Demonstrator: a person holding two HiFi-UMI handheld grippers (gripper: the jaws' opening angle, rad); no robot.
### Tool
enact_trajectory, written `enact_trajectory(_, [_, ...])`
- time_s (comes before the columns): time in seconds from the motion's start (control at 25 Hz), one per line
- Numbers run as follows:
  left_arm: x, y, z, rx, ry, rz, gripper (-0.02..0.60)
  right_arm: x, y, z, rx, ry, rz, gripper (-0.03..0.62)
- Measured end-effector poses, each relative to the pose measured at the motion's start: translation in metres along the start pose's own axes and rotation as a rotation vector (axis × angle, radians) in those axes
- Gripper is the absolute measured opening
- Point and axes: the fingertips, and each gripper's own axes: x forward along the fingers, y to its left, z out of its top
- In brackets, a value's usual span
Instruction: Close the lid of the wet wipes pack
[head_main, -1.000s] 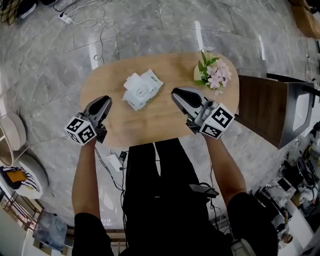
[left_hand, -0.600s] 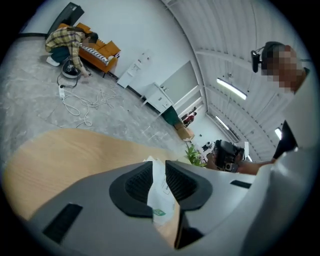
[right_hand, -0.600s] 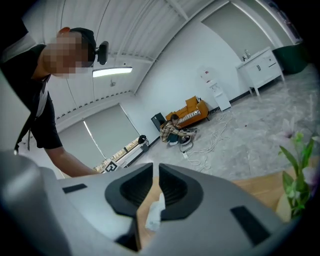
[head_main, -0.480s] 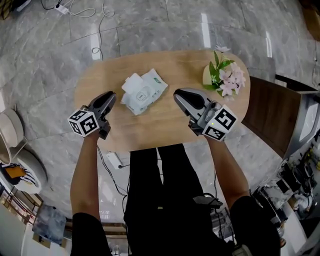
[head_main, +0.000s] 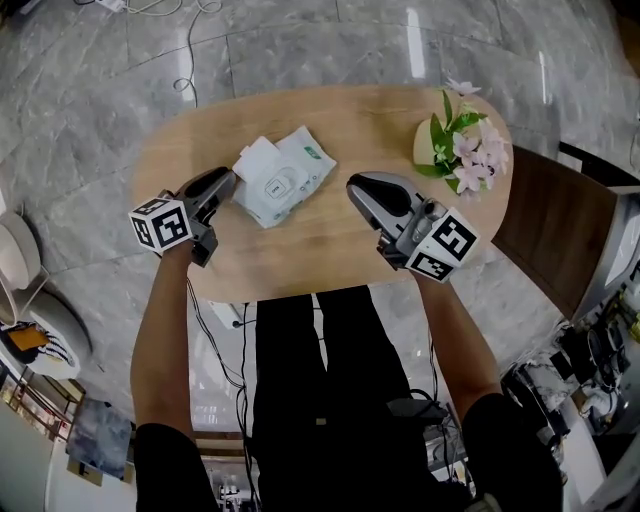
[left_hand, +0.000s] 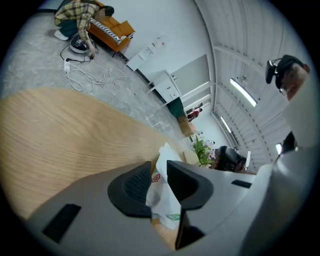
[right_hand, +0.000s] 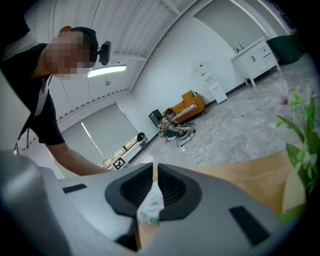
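The white wet wipes pack (head_main: 290, 178) lies on the oval wooden table (head_main: 350, 125), its white lid flap (head_main: 257, 160) raised at the pack's left end. My left gripper (head_main: 230, 177) is low over the table with its tips right at the pack's left edge, below the flap; its jaws are nearly together with nothing between them. In the left gripper view the pack (left_hand: 167, 207) shows just beyond the left gripper (left_hand: 159, 167). My right gripper (head_main: 352, 186) hovers a short way right of the pack, shut and empty. The right gripper (right_hand: 155, 170) points at the pack (right_hand: 150, 206).
A pot of pink flowers (head_main: 458, 140) stands at the table's far right end. A brown chair or cabinet (head_main: 550, 230) is beside the table on the right. The person's legs are at the near edge. Cables (head_main: 185, 80) lie on the marble floor beyond.
My left gripper has moved forward and right, from the table's near left edge up to the pack's left side. The right gripper has held about the same place.
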Motion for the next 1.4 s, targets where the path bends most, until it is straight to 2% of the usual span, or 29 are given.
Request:
enact_trajectory(0.4, [0.012, 0.001, 0.002, -0.034, 0.015, -0.014, 0.037, -0.006, -0.009, -0.005, 0.0, 0.006, -0.018, 0.032])
enact_trajectory(0.68, [0.007, -0.007, 0.006, -0.031, 0.001, -0.028, 0.025, -0.012, -0.009, -0.003, -0.003, 0.0, -0.03, 0.032])
enact_trajectory(0.88, [0.001, -0.021, 0.008, -0.003, -0.021, -0.043, 0.02, -0.016, -0.006, -0.001, -0.006, -0.008, -0.036, 0.032])
enact_trajectory(1.4, [-0.004, -0.066, -0.006, 0.143, -0.006, -0.07, 0.023, -0.017, 0.003, 0.001, -0.008, -0.032, -0.028, 0.032])
